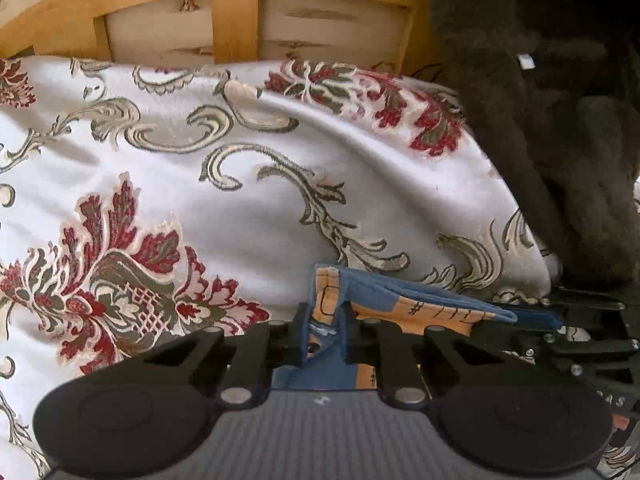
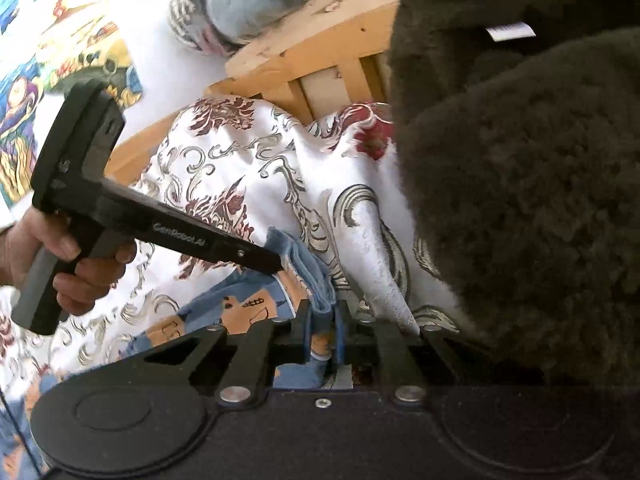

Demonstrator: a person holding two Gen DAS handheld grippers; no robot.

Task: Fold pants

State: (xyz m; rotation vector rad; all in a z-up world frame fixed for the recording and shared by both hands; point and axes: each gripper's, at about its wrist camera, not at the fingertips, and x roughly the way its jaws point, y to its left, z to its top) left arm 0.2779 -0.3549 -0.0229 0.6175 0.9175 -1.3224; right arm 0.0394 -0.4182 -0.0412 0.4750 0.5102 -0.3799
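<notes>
Clamped on both sides: left gripper [image 1: 325,330] pinching a bunched edge of the pants [image 1: 404,306], right gripper [image 2: 323,330] nipping a folded blue edge of the same garment, jaws of each nearly together with cloth squeezed between the pads.

Largest in both views: white bedspread [image 1: 248,216] with red and olive floral scrolls, rumpled, bearing the pants at its near edge. Behind it, pale wooden bed frame [image 1: 236,20] with slats. Filling the right of each view, dark fuzzy blanket [image 2: 520,200], heaped against the bedspread, small white tag sewn on.

Only from the left wrist: flat stretch of pants hem running rightward from the jaws, blue with orange patches and black stitch marks, reaching toward the black linkage of the other tool.

Only from the right wrist: whole left tool seen from the side, a person's hand [image 2: 64,264] wrapped round its grey grip; colourful printed fabric at upper left; rolled pale bundle atop the frame.
</notes>
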